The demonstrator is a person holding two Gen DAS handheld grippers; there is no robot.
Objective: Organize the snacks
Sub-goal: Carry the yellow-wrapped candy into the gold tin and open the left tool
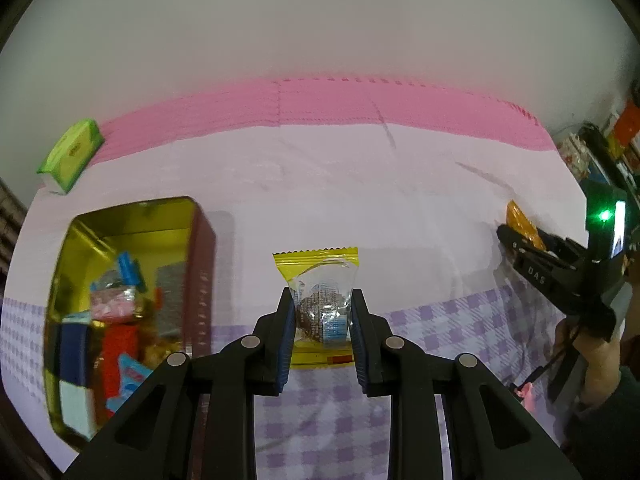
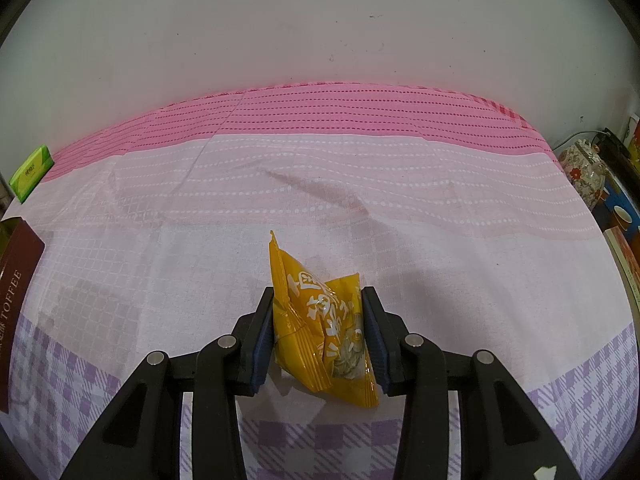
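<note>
Between the left gripper's (image 1: 322, 312) blue pads a yellow-edged clear snack packet (image 1: 320, 304) is clamped, beside the gold tin (image 1: 192, 216) of sweets. An orange seed packet (image 2: 320, 320) is pinched by the right gripper (image 2: 320, 328) over the pink-and-lilac checked cloth (image 2: 440, 240), backed by a white wall (image 2: 320, 20).

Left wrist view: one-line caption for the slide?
Left gripper shut on a yellow-edged snack packet, the open gold tin of snacks to its left, on a checked tablecloth.

"TOFFEE" on maroon tin (image 2: 16, 280)
</note>
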